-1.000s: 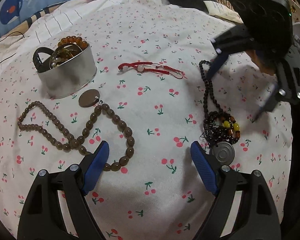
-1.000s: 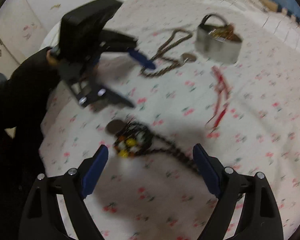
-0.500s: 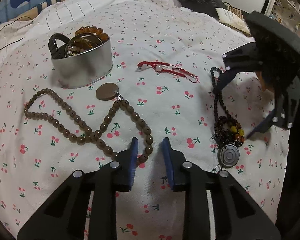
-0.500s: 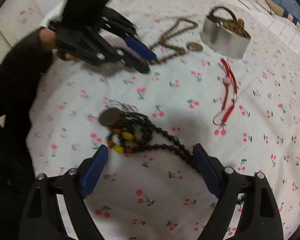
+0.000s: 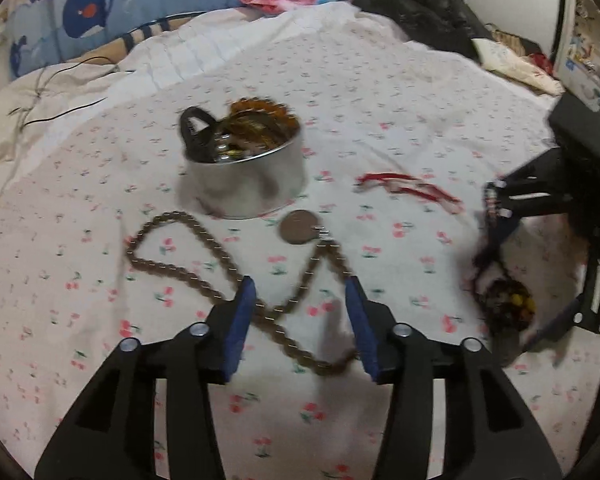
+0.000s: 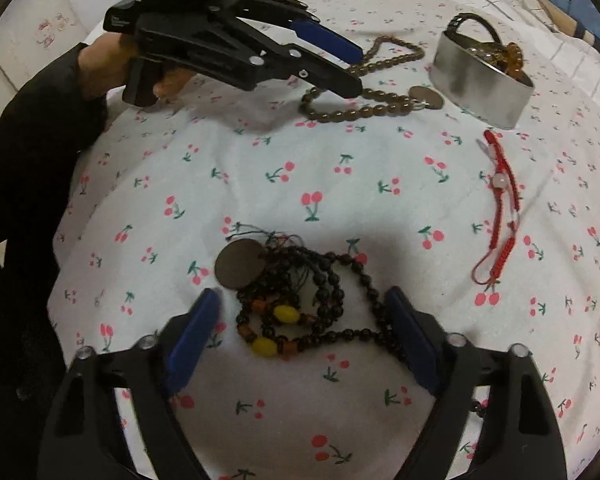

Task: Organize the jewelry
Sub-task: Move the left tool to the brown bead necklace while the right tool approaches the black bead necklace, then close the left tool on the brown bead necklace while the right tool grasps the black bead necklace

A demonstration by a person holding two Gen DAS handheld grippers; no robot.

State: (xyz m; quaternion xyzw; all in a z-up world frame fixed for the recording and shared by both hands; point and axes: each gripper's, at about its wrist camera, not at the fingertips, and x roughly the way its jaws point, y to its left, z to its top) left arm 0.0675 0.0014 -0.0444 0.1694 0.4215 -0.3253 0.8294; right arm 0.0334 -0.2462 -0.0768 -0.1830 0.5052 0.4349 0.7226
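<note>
Jewelry is still loose on the bed: the dark bead necklace (image 6: pixel 308 312) lies bunched near its edge, between the right tongs (image 6: pixel 300 332), which have dropped over it and are closing without gripping yet. Its tail runs toward the bed's edge. The left tongs (image 5: pixel 300 320), reopening and empty, straddle the brown bead necklace (image 5: pixel 236 276), apparently unlifted, sprawled lengthwise beside the tin (image 5: pixel 252 184).
</note>
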